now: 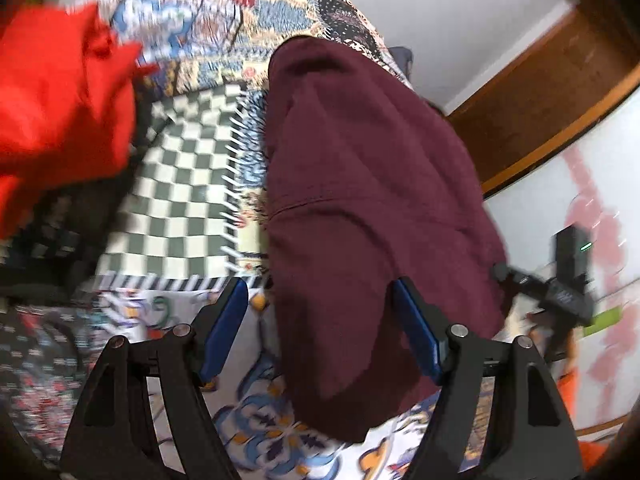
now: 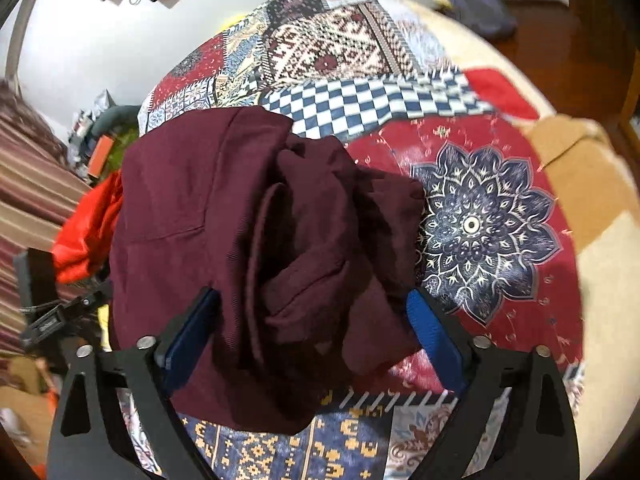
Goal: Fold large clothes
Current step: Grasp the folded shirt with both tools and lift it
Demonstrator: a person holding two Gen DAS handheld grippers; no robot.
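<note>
**A:** How far along is the folding?

**B:** Early, by the look of it. The maroon garment [image 2: 224,208] is bunched and twisted in the right wrist view, with loose folds piled up in the middle and no flat panel or clean crease anywhere. It hangs or drapes over the patchwork bedspread [image 2: 480,224], not laid out.

**A:** Where do the tools stand?

**B:** The left tool [image 1: 320,320] has its blue pads spread wide, with the cloth running down between them; whether either pad presses the fabric cannot be told. The right tool [image 2: 312,320] is the same: jaws well apart, the crumpled mass sitting between them, grip unclear.

**A:** Anything else waiting?

**B:** A red garment [image 1: 60,92] lies at the left of the bed, blurred, and looks unfolded too.

**A:** So what is left?

**B:** Nearly everything, probably: spreading the maroon piece flat on the bed, smoothing it, then making the folds.
</note>
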